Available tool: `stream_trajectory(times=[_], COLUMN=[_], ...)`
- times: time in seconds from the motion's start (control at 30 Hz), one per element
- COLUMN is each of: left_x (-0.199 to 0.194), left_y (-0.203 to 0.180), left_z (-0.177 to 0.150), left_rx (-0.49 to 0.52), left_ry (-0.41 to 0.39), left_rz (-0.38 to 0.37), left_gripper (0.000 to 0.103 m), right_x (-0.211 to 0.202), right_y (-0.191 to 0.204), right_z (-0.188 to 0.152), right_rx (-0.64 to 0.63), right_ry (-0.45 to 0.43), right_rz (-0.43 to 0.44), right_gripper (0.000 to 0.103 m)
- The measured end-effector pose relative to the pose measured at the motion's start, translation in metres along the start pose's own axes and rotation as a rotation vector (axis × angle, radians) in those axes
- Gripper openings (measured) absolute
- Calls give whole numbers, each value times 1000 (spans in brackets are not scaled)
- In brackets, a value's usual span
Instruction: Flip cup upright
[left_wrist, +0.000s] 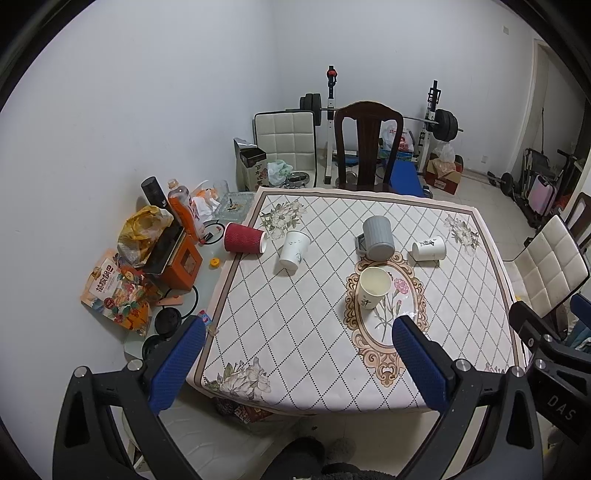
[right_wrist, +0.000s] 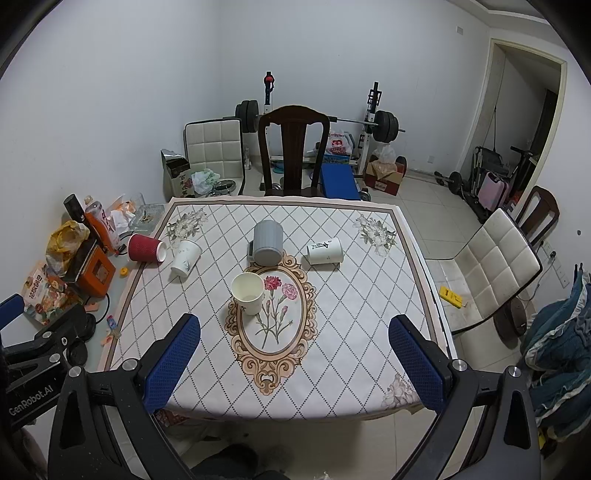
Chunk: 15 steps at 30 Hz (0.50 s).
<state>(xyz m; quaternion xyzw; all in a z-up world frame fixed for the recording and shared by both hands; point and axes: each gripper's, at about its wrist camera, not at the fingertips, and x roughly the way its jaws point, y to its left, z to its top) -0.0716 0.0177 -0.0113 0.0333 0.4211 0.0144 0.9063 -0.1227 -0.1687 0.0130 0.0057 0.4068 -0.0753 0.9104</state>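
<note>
On the square table (right_wrist: 369, 332) covered with a white diamond-patterned cloth with floral corners and an ornate oval medallion, five cups are spread across the far half. A cream paper cup (right_wrist: 248, 298) stands upright, mouth up, on the medallion's near-left edge; its position in the left wrist view is (left_wrist: 373, 287). Just beyond it, a grey ribbed plastic mug (right_wrist: 268, 242) rests upside down with its handle toward the left, seen also at (left_wrist: 377, 237). To its right, well apart, a white paper cup with black calligraphy (right_wrist: 325, 251) lies on its side, its mouth toward the right (left_wrist: 428, 249). Toward the left, a white paper cup with a faint plant print (right_wrist: 185, 257) sits mouth down and tilted (left_wrist: 293, 251). Just beside that one, a dark red ribbed paper cup (right_wrist: 146, 248) lies on its side at the cloth's left edge, its white-lined mouth toward the right (left_wrist: 244, 237).

The left gripper (left_wrist: 299, 365) hovers above the table's near edge with its blue-padded jaws spread wide and nothing between them. The right gripper (right_wrist: 295, 363) hangs likewise near the front edge, its blue pads wide apart and holding nothing. Neither touches any cup.

A dark wooden chair (right_wrist: 293, 147) stands at the far side of the table, in front of a barbell rack (right_wrist: 369, 122).
</note>
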Motion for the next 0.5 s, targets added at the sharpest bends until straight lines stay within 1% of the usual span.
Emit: stream_trajectory(times=[0.5], left_x=[-1], left_y=[2], left_z=[0], left_rx=[-1], left_ry=[2], left_rz=[-6], left_gripper=[103], right_x=[0], right_y=[0], right_z=[0], right_rx=[0], right_ry=[-3], right_rz=[-1], right_gripper=[103])
